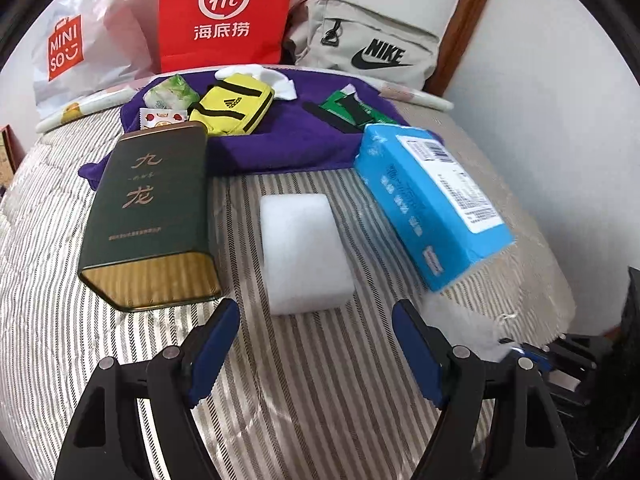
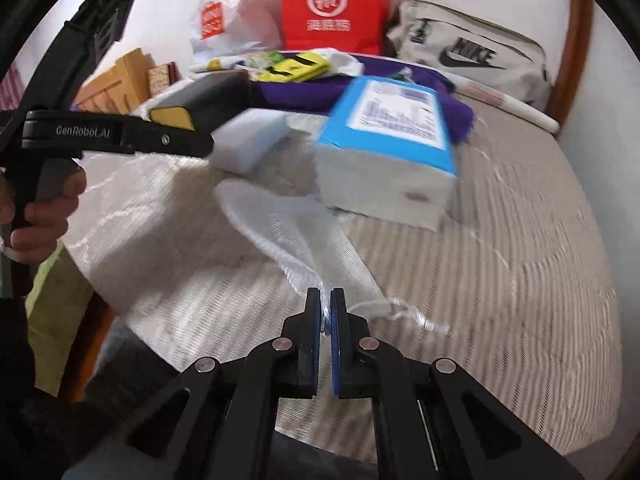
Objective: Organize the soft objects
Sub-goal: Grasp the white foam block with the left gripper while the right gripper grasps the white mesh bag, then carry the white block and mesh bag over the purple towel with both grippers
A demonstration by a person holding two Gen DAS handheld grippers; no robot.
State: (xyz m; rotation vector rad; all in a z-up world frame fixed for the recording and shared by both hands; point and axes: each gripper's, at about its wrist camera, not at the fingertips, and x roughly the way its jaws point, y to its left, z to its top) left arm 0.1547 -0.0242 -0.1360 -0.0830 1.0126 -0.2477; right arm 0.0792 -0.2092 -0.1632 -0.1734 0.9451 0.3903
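We look along our left gripper [image 1: 316, 320]; its blue-padded jaws stand wide apart over the striped bedcover [image 1: 320, 400], with nothing between them; just ahead lies a white foam block [image 1: 304, 252], untouched. Left of the block lies a dark green tin [image 1: 152, 212] with gold Chinese characters; right of it a blue tissue pack [image 1: 432, 200] with a barcode label, its print too small to read. Behind them a purple cloth [image 1: 280, 140] carries a yellow pouch [image 1: 232, 104] with the Adidas mark. At the back stand a white MINISO bag [image 1: 80, 48], a red bag [image 1: 224, 16] marked "Hi" with Chinese characters, and a grey NIKE bag [image 1: 372, 48]. Our right gripper [image 2: 325, 304] is clamped on the edge of a white mesh bag [image 2: 296, 232], which trails across the bedcover toward the tissue pack; the left tool's side reads "GenRobot.AI".
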